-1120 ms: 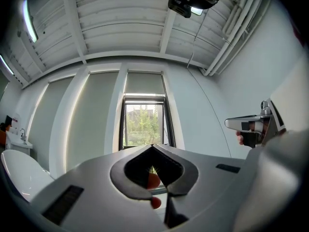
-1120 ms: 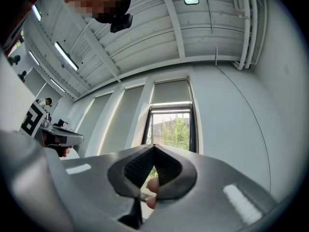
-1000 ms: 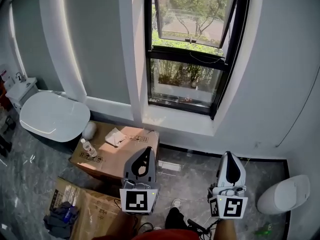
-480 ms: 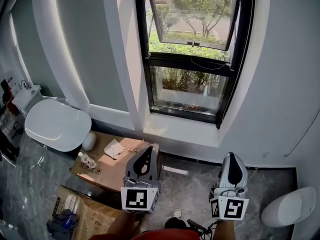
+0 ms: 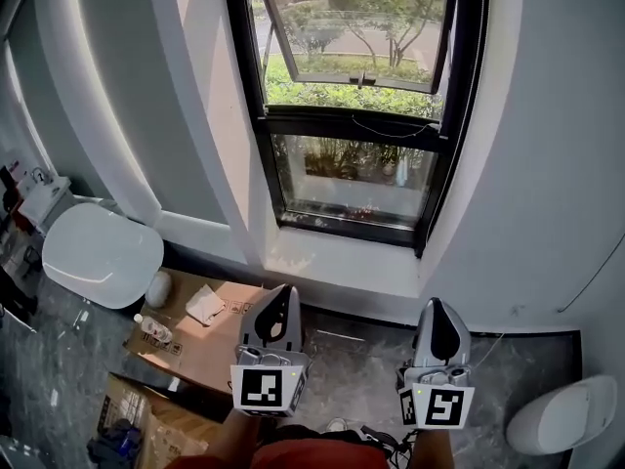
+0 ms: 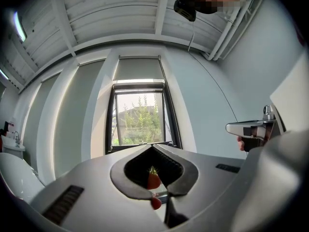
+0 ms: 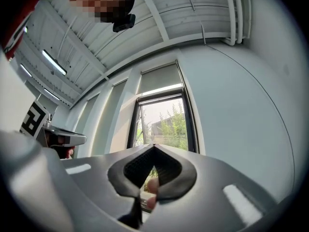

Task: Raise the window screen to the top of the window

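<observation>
The screen [image 6: 138,69] is a flat, pale grey sheet that hangs in the top part of the window [image 5: 356,123] opening. Its straight lower edge sits just above the glass, with a thin bright strip under it. It looks matt and smooth, like the long grey panels in the bays to the left.

The window has a thick black frame, tall and narrow. Its upper pane is tipped outward and the lower pane sits flat below a black crossbar. Green bushes and trees show through both. The sill [image 5: 332,262] is white and smooth, and the wall around it curves, plain and pale.

My left claw [image 5: 281,306] and my right claw [image 5: 439,313] are held low, well short of the window, and point toward it. Both have their jaws together with nothing between them. Their shells are smooth grey plastic and the pads are ribbed black.

A brown cardboard box [image 5: 195,335] lies on the dark stone floor to my left.
</observation>
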### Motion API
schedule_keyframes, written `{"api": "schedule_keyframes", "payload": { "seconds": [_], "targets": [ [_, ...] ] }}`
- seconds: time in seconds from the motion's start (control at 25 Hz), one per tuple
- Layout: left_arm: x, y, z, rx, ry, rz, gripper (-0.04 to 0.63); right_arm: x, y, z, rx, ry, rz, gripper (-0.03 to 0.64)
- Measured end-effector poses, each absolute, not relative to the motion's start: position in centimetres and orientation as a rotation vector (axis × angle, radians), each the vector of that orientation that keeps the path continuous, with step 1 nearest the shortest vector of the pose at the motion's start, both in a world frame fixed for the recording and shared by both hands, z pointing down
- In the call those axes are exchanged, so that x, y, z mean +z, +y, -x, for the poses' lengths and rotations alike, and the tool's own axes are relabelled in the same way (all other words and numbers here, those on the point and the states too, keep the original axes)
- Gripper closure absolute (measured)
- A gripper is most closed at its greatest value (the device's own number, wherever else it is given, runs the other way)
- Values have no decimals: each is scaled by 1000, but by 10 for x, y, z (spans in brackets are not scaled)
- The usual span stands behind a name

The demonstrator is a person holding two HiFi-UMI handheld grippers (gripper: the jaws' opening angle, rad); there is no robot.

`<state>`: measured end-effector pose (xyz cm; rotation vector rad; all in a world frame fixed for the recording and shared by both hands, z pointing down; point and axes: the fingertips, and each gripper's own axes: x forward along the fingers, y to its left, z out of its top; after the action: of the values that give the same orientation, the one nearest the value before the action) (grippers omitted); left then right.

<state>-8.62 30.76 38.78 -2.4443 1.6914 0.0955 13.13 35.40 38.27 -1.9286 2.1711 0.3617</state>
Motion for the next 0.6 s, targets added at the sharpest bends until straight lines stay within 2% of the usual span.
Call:
{"api": "schedule_keyframes", "payload": {
  "seconds": [0.6],
  "targets": [
    [396,239,72,163,1713,2429,591,391,289,-157,408,2168,1953,607]
  ]
}}
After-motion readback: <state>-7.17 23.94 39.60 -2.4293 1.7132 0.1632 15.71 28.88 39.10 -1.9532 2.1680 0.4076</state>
